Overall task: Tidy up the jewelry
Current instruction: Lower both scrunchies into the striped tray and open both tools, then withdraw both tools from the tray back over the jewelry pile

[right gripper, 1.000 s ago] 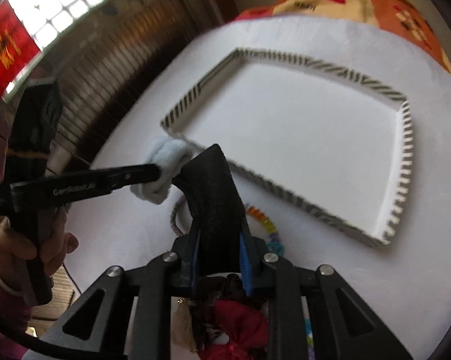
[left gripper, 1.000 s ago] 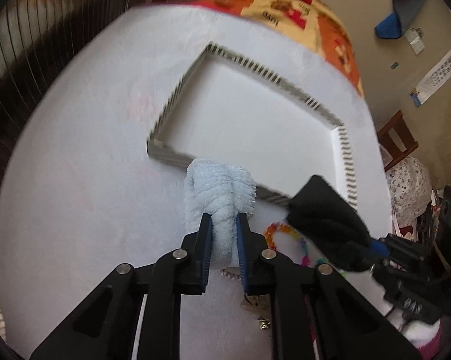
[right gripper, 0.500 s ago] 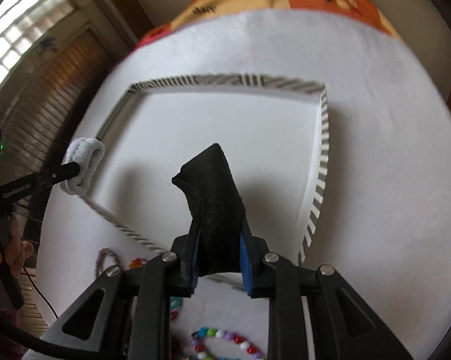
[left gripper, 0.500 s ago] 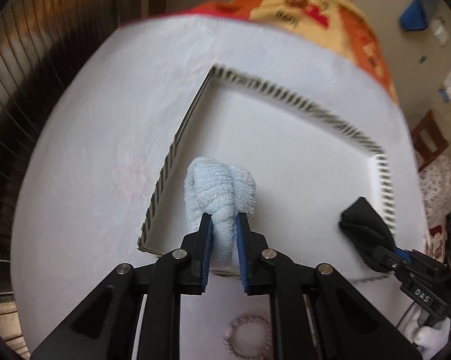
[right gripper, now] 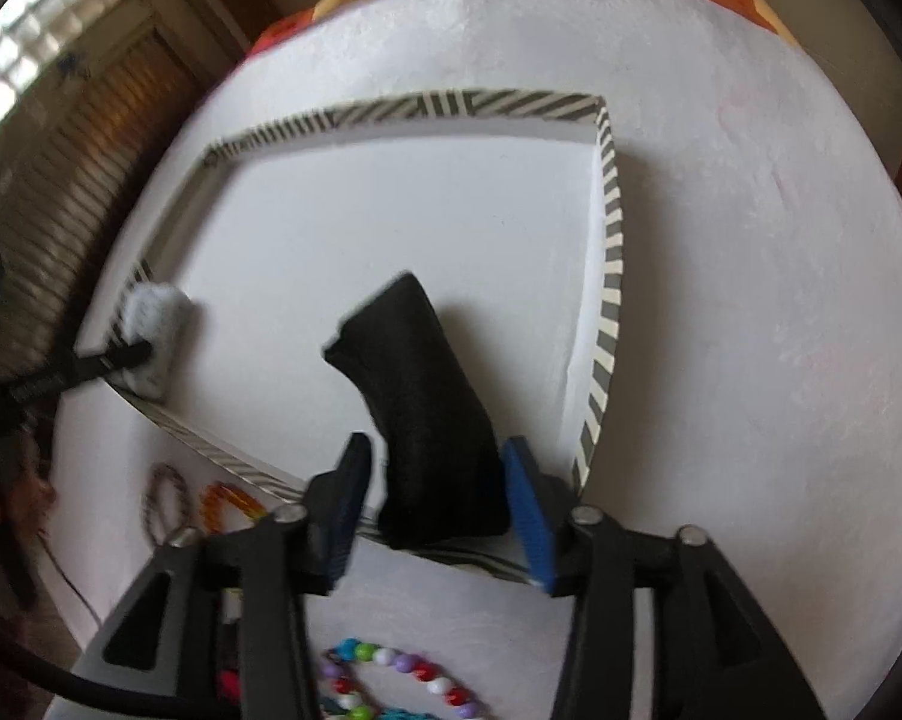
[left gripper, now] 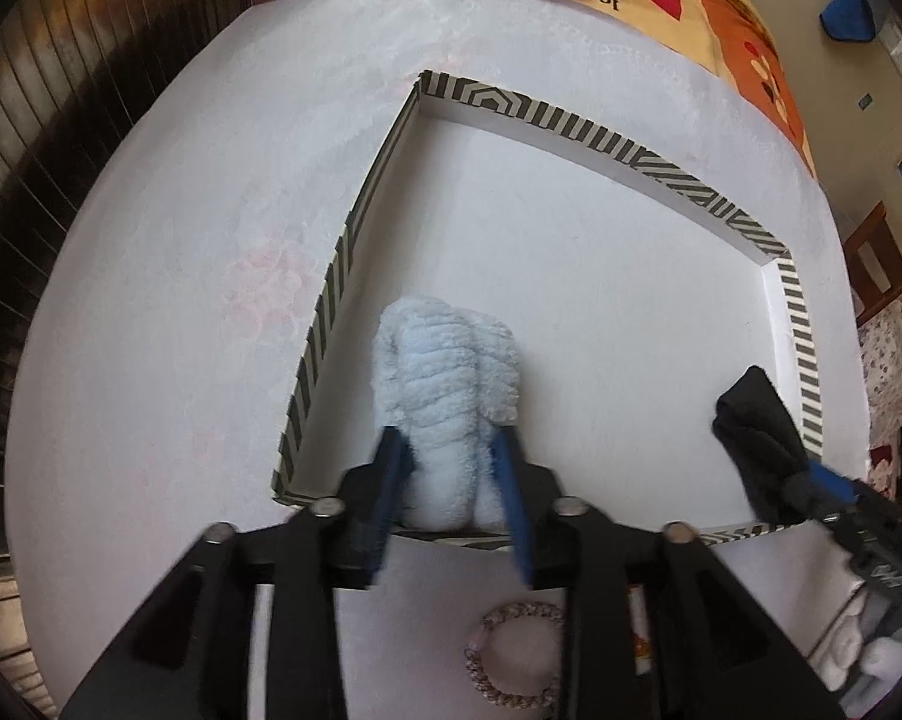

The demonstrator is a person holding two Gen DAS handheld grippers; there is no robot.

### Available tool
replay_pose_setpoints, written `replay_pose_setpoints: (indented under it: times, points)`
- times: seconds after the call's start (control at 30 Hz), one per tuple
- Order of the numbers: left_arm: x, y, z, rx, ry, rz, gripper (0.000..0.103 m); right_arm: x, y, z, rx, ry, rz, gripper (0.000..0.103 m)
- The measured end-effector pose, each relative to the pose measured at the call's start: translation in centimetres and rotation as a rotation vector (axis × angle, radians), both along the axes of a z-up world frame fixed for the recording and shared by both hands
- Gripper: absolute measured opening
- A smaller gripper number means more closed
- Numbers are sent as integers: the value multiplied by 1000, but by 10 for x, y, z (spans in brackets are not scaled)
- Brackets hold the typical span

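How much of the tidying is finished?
Just begun. The tray holds nothing else. Both grippers' jaws are opening: left gripper is letting go of a blue scrunchie and right gripper a black one in the tray. The bead bracelet and braided band wait outside.

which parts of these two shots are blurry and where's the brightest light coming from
Left wrist view: the left gripper fingers smear with motion as they open around the blue scrunchie, which looks sharp. Right wrist view: the right gripper fingers and the black scrunchie are soft-edged; the window at upper left is blown out. Both views bend the striped tray like a fisheye.
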State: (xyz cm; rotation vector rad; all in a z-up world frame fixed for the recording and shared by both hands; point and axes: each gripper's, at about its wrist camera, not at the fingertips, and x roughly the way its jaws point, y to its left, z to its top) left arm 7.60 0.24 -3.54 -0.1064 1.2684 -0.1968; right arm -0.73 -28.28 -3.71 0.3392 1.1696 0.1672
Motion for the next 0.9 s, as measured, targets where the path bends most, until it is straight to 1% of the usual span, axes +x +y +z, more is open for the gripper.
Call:
replay_pose_setpoints:
  times: [0.07,0.13,0.2,0.33,0.43,0.53,0.7,0.83,0.9]
  points:
    - [-2,2,3,3,-8,7,42,-6,-3,9,24,-24,-24,63]
    - [-5,4,8,4,-24,14,43,-12,-5,20,21,-58,-41,63]
    - [-11,4,17,16,-48,14,43,-20,-4,30,5,-85,-43,63]
    - [-31,2,35,47,-108,-7,43,-42,4,53,-94,-142,-39,63]
    - [-48,3,46,67,-146,-18,43,-59,11,66,-134,-181,-37,63]
    - [-67,5,54,56,-169,-26,43,-74,18,75,-145,-211,-35,63]
    - [-96,6,63,59,-197,-43,43,-99,26,81,-155,-216,-34,63]
    - [-115,10,67,46,-207,-52,43,-115,29,82,-130,-204,-45,63]
    - [-122,11,69,42,-211,-56,43,-123,34,83,-139,-210,-44,63]
